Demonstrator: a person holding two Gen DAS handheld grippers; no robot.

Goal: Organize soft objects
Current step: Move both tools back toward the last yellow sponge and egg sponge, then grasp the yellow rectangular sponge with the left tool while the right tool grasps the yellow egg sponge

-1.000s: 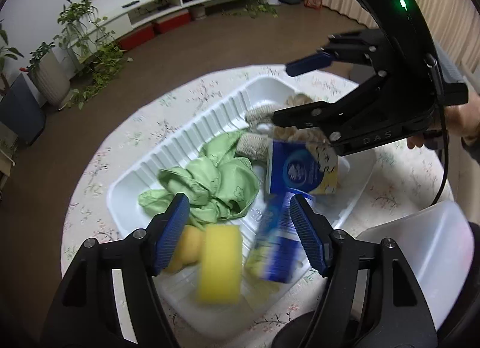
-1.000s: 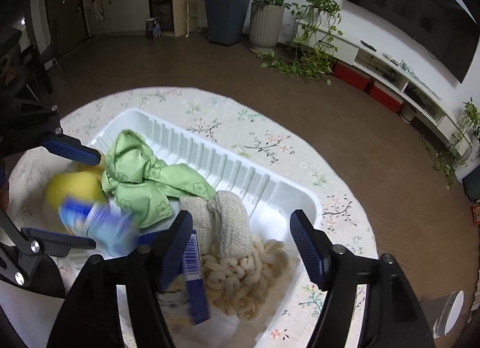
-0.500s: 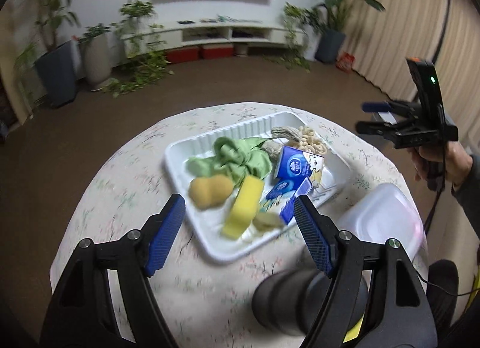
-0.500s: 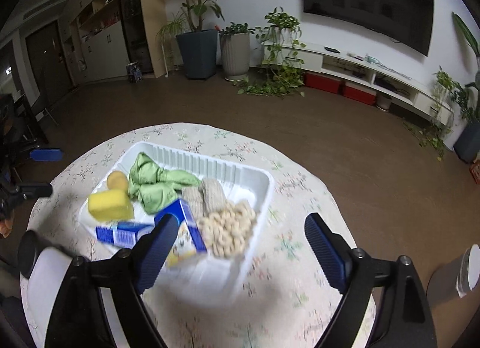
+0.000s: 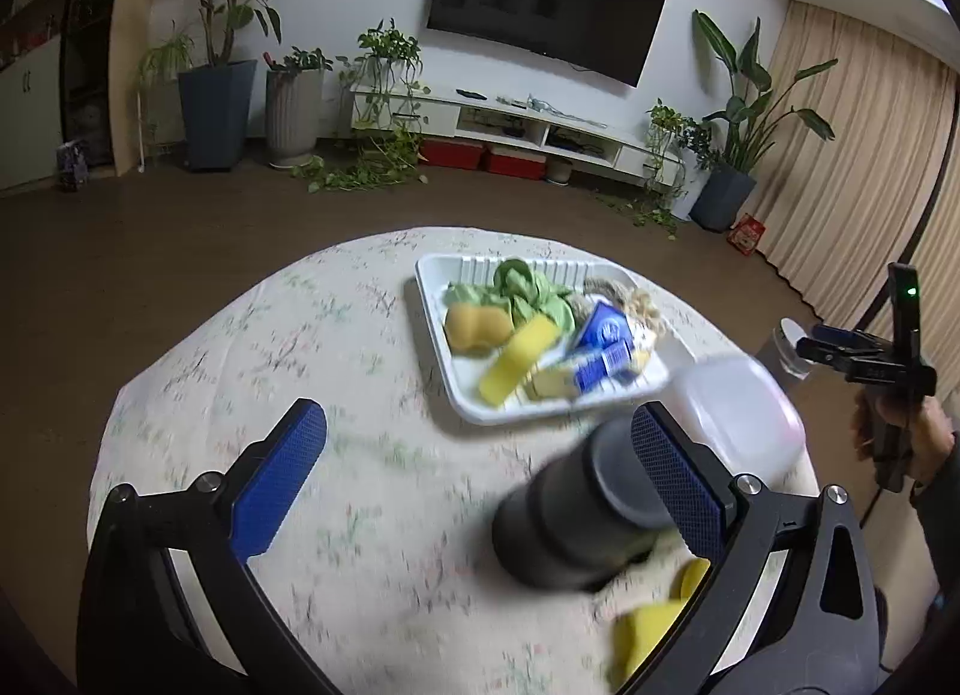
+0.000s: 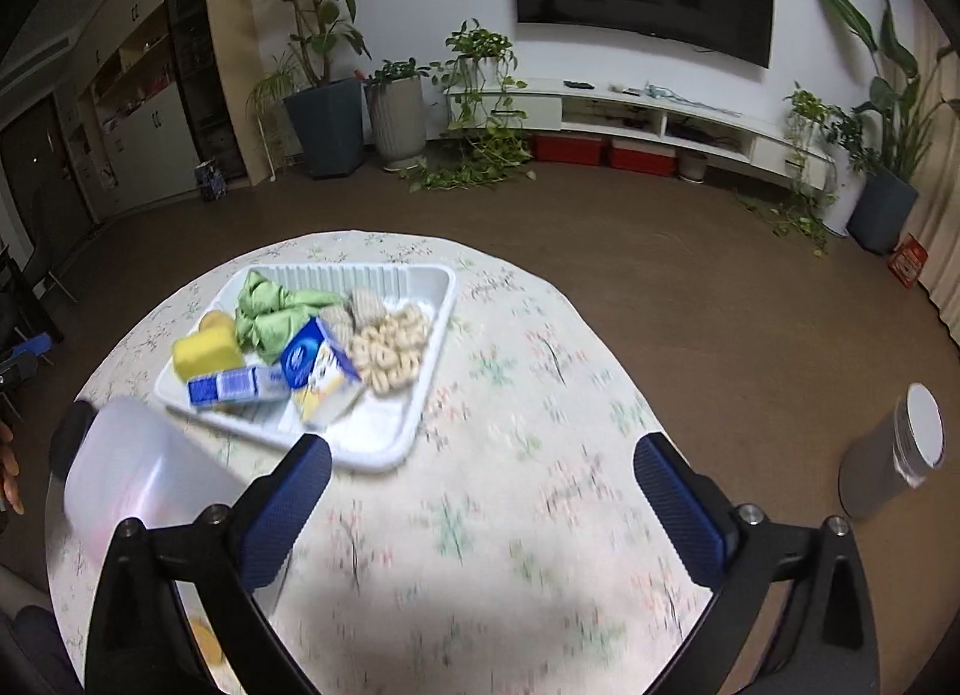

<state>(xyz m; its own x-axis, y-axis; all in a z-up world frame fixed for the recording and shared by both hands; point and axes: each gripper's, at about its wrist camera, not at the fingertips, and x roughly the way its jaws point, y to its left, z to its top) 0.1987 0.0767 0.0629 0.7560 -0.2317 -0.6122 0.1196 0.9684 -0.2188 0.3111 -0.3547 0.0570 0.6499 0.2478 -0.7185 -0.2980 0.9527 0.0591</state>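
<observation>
Both grippers empty above round floral tabletop [image 6: 540, 395], fingers spreading wider, nothing between them.

Soft objects sit in white ribbed tray [image 6: 432, 299] at far side: green cloth [image 6: 270, 308], yellow sponge [image 6: 204, 353], blue tissue packs [image 6: 312, 359], cream knitted piece [image 6: 390, 353].

Judged step: withdrawal after drop-off. Best done by backing clear without nudging tray or translucent lid [image 5: 732, 413] beside it.

Left gripper [image 5: 480, 455] angled down over near tabletop. Right gripper [image 6: 480, 491] likewise angled down, tray ahead and leftward.
</observation>
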